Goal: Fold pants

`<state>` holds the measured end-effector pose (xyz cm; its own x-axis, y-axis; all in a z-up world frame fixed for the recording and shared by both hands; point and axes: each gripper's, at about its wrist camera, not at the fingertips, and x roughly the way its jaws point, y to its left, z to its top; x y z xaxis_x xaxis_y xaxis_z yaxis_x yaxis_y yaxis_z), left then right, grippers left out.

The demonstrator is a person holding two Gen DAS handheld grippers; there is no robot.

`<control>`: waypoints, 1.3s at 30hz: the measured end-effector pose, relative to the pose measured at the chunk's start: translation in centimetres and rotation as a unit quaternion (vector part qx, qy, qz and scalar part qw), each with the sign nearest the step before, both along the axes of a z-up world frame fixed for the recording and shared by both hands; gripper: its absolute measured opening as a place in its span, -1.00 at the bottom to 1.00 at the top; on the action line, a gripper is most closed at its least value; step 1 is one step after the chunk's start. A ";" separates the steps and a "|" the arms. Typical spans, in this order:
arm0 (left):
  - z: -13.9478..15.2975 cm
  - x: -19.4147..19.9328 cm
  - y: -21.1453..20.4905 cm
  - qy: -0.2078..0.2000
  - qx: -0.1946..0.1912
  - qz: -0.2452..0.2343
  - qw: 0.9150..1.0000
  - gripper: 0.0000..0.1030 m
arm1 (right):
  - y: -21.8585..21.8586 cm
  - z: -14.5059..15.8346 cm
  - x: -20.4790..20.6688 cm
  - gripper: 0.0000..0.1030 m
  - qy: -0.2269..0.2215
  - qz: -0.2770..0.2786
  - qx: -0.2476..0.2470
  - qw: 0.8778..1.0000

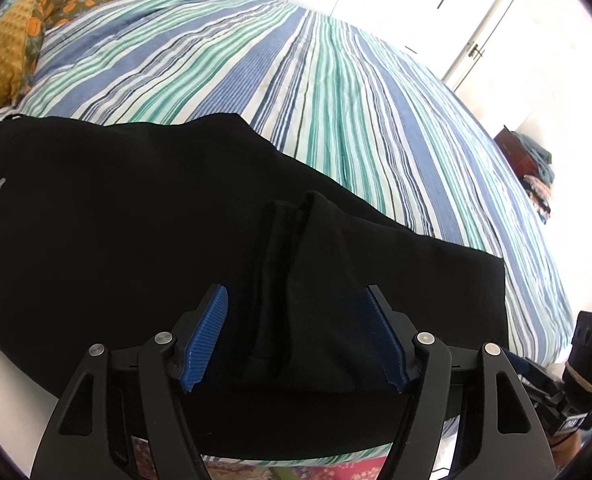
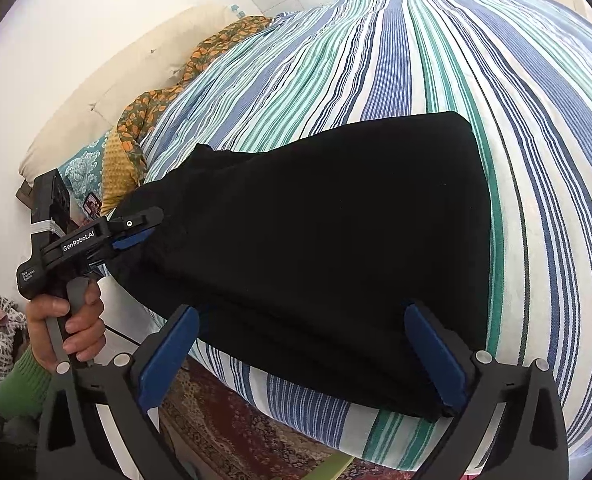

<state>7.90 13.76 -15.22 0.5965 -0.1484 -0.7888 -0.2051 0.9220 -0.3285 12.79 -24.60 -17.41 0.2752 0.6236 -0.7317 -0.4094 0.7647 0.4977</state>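
Black pants [image 1: 136, 220] lie on striped bedspread [image 1: 335, 80]; both tools [image 1: 296, 336] [image 2: 301, 356] released.

A home bedroom: a bed with a striped cover [image 1: 335, 92], pillows [image 2: 108, 92], white wardrobe doors [image 1: 435, 4].

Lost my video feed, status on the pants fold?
Left gripper open, right gripper open, both at near edge. Black pants flat on striped bed. Nothing blocking.

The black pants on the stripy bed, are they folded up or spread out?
Partly folded: the black fabric pants lie flat on the striped bedcover, with stacked layers at the near edge and one raised crease.
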 end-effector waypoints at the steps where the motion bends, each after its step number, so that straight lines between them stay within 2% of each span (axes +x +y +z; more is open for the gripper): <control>1: 0.0 0.0 0.0 0.000 0.002 0.002 1.000 0.39 | 0.0 0.0 0.0 0.99 0.001 -0.001 0.002 1.000; 16: 0.0 -0.4 0.3 0.000 0.018 0.016 1.000 0.40 | 0.4 0.0 -0.3 0.99 -0.008 0.004 -0.011 1.000; 22: 0.4 -1.2 0.6 0.000 0.040 0.026 0.999 0.41 | 0.4 -0.1 -0.2 0.99 -0.002 0.000 -0.006 1.000; 25: 1.0 -2.0 2.0 -0.002 0.040 0.051 0.998 0.41 | 0.4 -0.1 -0.2 1.00 -0.002 0.000 -0.006 1.000; 28: 2.0 -3.3 5.6 -0.011 -0.003 0.108 0.994 0.41 | 0.4 -0.1 -0.1 1.00 -0.001 -0.001 -0.007 1.000; 31: 2.8 -5.2 10.6 -0.022 -0.056 0.193 0.979 0.41 | 0.4 -0.1 0.0 1.00 0.001 -0.001 -0.007 1.000; 33: 2.8 -7.2 14.0 -0.023 -0.071 0.268 0.961 0.44 | 0.3 -0.2 0.1 1.00 0.004 -0.004 -0.003 1.000; 35: 2.3 -8.9 16.8 -0.007 -0.069 0.344 0.937 0.53 | 0.3 -0.2 0.1 1.00 0.005 -0.006 -0.001 1.000; 37: 1.4 -10.0 18.8 0.016 -0.078 0.401 0.913 0.53 | 0.3 -0.2 0.1 1.00 0.003 -0.006 -0.004 1.000; 39: 0.6 -10.1 19.9 0.029 -0.089 0.427 0.899 0.53 | 0.5 -0.2 0.0 1.00 0.001 -0.005 -0.010 1.000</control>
<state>-2.24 33.70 -14.67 0.5113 0.2181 -0.8313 -0.8353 0.3538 -0.4209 12.82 -24.13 -17.57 0.2802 0.6058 -0.7446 -0.4014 0.7786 0.4824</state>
